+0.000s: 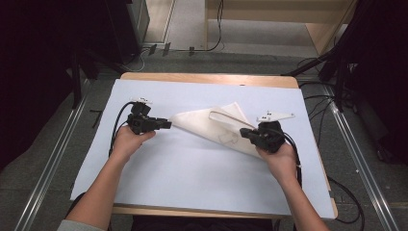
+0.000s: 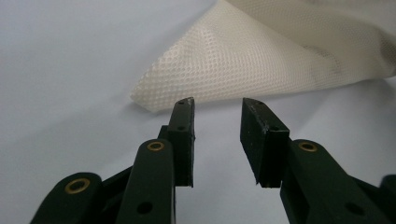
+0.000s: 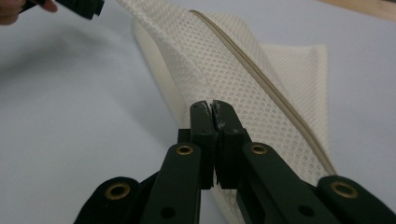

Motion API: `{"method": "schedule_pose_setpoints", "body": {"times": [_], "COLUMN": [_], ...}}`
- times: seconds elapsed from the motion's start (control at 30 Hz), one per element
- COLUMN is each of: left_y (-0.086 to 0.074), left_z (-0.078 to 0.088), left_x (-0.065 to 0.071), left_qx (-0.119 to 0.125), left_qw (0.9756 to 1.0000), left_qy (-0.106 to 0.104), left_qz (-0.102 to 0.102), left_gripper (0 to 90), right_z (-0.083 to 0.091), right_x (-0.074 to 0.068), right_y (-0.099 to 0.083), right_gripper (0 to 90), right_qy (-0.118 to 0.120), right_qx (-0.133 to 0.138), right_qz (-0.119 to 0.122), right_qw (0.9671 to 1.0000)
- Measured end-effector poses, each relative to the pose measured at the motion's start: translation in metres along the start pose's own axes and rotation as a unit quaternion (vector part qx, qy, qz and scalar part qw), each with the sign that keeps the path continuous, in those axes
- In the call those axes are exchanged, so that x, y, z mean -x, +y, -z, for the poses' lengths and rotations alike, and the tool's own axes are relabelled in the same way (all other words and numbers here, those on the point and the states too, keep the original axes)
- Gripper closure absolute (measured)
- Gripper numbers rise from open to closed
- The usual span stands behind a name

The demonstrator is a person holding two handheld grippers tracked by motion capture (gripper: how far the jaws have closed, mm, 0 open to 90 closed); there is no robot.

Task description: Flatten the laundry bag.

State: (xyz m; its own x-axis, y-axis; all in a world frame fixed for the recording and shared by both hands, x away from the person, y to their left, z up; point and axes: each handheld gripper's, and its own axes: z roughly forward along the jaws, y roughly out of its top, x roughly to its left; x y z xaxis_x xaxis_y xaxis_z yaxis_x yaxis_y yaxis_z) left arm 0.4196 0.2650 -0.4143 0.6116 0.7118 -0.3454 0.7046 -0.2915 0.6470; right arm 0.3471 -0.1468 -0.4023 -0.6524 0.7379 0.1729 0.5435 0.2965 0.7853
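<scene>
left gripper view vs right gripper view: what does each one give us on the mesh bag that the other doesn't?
Left gripper view: the left gripper has its jaws apart with nothing between them, just short of a loose corner of the mesh bag lying on the white sheet.

Right gripper view: the right gripper has its jaws closed on an edge of the mesh bag, lifting a fold; the zipper runs along it, and the wooden table edge sits at the top right.

Both: the same cream mesh fabric on the white sheet.
</scene>
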Motion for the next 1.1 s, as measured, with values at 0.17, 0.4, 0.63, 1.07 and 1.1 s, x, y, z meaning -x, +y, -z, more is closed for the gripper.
{"method": "schedule_pose_setpoints", "body": {"times": [0.17,0.4,0.63,1.07,1.1], "left_y": [0.002,0.004,0.004,0.004,0.004], "left_z": [-0.001,-0.007,-0.007,-0.006,-0.006], "left_x": [0.001,0.004,0.002,0.002,0.002], "left_qx": [0.001,-0.003,-0.002,-0.002,-0.002], "left_qw": [1.0000,0.9999,0.9999,1.0000,1.0000], "left_qy": [0.002,0.003,0.002,0.001,0.001], "left_qz": [-0.004,-0.012,-0.012,-0.008,-0.009], "left_gripper": [65.0,64.6,64.4,64.3,64.2], "right_z": [-0.009,-0.022,-0.018,0.004,-0.003], "right_x": [-0.015,-0.029,-0.038,0.006,0.019], "right_y": [-0.015,-0.027,-0.029,0.007,0.012], "right_gripper": [90.0,89.7,74.0,87.5,88.3], "right_qy": [0.010,0.035,0.040,0.002,-0.006], "right_qx": [-0.021,-0.040,-0.047,-0.016,-0.026], "right_qz": [0.005,-0.011,-0.025,-0.027,-0.026], "right_qw": [0.9997,0.9985,0.9978,0.9995,0.9993]}}
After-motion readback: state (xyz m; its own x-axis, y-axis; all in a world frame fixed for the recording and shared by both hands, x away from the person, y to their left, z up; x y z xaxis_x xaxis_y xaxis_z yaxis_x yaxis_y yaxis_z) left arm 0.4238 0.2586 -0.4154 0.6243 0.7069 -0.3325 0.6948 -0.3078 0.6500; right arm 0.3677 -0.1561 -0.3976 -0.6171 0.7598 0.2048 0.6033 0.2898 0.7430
